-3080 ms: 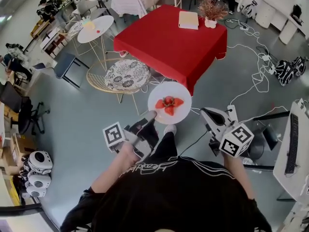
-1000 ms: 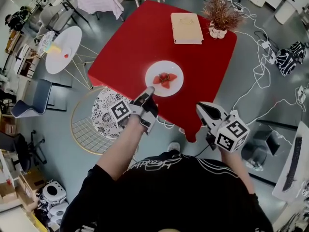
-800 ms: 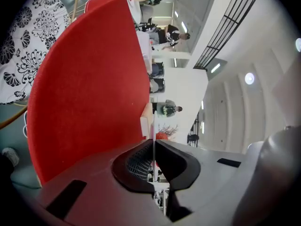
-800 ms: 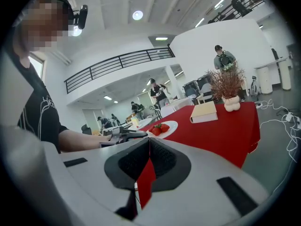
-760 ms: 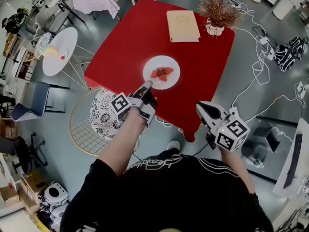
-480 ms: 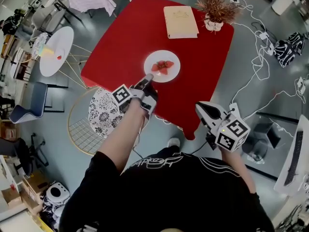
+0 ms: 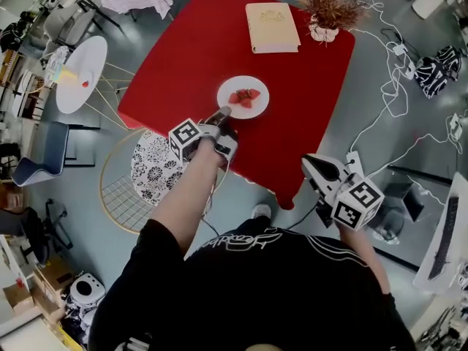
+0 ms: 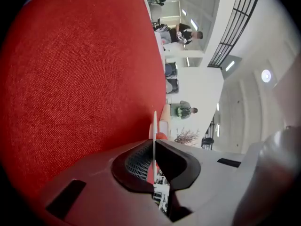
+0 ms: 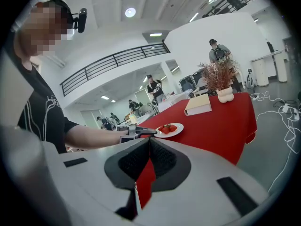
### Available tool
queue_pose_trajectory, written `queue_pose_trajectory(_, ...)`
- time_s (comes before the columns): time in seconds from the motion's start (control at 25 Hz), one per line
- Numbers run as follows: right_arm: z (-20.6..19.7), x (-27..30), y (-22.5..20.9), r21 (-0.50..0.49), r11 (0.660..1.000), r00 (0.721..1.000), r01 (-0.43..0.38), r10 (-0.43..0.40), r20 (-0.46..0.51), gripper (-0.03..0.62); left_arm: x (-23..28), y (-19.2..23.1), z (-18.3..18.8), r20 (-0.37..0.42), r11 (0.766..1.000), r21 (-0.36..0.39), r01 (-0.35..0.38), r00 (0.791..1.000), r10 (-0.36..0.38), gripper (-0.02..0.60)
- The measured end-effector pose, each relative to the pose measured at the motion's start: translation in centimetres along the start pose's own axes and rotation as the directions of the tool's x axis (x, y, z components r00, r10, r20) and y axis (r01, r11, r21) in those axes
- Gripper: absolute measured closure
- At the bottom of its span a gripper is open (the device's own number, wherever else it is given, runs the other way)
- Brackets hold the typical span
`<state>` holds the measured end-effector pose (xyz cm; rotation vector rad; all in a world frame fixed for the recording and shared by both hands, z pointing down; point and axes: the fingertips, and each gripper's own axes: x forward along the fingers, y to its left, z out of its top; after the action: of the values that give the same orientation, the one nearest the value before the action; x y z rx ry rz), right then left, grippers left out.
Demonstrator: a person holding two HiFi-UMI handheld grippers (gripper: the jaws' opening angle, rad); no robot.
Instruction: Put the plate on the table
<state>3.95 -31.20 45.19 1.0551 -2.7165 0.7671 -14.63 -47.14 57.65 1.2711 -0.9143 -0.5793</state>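
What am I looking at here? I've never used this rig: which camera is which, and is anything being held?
No robot: a person holds tongs in each hand. The top-down picture comes from a camera on the person's head; the other two ride on the tongs, looking along their jaws. The left tongs are shut on the rim of a white plate of strawberries over the red table; whether it has touched down I can't tell. The right tongs are shut and empty, off the table's near edge. A book and a potted dried plant sit at the table's far side.
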Motion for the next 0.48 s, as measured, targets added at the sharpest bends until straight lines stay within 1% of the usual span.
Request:
queue_pose_trajectory(0.2,0.2,-0.1,-0.1,0.008,1.0,1.0,-0.006,0.006,0.003,0.586,-0.1,1.1,0.1,0.023,0.999,-0.029,-0.039,0.999,0.039,0.563)
queue_pose_trajectory(0.32,0.3,-0.1,-0.2,0.011,1.0,1.0,-0.01,0.01,0.004,0.586,-0.1,1.4,0.2,0.032,0.998,-0.023,-0.06,0.998,0.061,0.563)
queue_pose_trajectory(0.48,0.5,-0.1,-0.4,0.036,0.999,1.0,-0.021,0.021,0.012,0.586,0.1,0.9,-0.2,0.017,0.998,0.004,-0.068,0.998,0.068,0.561)
